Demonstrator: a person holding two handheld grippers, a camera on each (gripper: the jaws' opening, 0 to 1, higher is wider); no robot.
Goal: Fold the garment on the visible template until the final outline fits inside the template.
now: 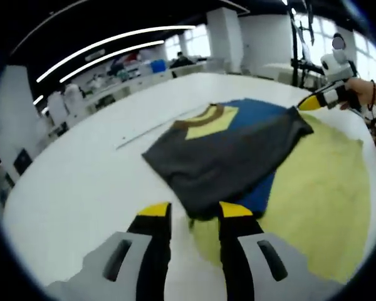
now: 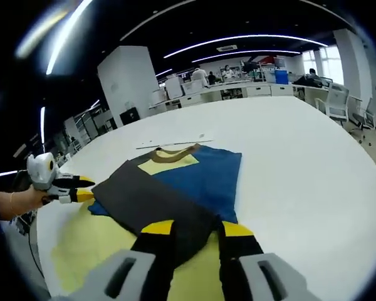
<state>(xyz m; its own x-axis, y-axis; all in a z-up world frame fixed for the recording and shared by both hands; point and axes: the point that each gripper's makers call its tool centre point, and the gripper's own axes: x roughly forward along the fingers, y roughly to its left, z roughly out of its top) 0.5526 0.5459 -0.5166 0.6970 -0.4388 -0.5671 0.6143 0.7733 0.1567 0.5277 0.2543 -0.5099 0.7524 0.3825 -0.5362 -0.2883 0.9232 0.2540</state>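
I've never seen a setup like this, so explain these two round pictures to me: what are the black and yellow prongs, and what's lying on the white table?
There is no robot here. A person holds a two-jaw gripper in each hand, and each carries a fisheye camera looking along its jaws.

In the left gripper view, the left gripper stands open at one corner of the garment, a dark grey shirt with yellow inside its brown collar. The right gripper view shows the right gripper, open at another corner.

The shirt lies partly on a blue template and a yellow cloth, all on a white table. Whether either gripper is pinching fabric is unclear.
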